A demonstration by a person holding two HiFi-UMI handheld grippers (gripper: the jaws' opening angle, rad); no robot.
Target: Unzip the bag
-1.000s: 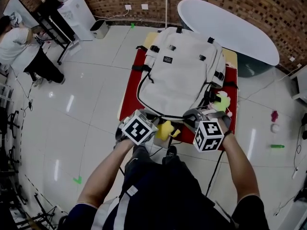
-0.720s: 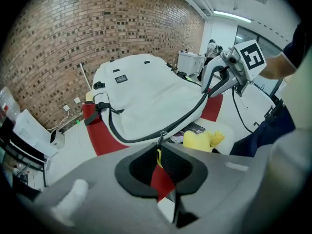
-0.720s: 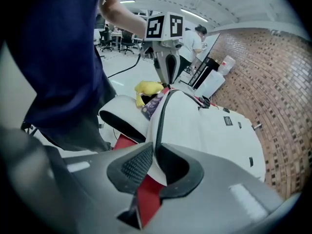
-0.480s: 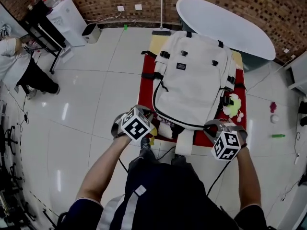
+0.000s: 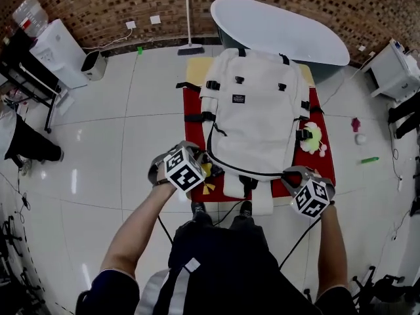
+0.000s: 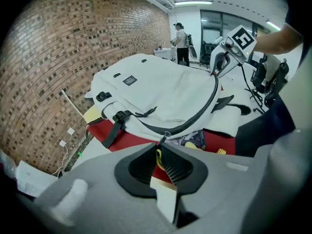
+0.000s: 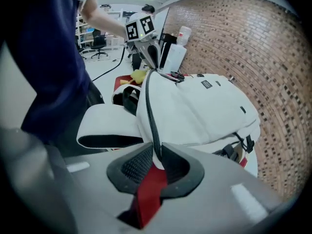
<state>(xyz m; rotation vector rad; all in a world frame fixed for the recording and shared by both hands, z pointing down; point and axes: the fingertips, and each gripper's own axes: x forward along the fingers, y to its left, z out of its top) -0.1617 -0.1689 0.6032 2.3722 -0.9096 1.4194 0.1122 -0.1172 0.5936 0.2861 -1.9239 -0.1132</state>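
Unzipping step, apparently: left gripper (image 6: 160, 149), near-shut though jaws just eased slightly, pinches zip pull (image 6: 161, 141) at backpack (image 5: 252, 110) near-left corner, right gripper (image 7: 157, 155) clamps near-right zip seam (image 7: 151, 122); next, drag pull along track.

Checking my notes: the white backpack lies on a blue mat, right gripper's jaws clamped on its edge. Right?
No: the head view shows the mat is red, not blue. The white backpack lies on it, right gripper's jaws clamped on its edge.
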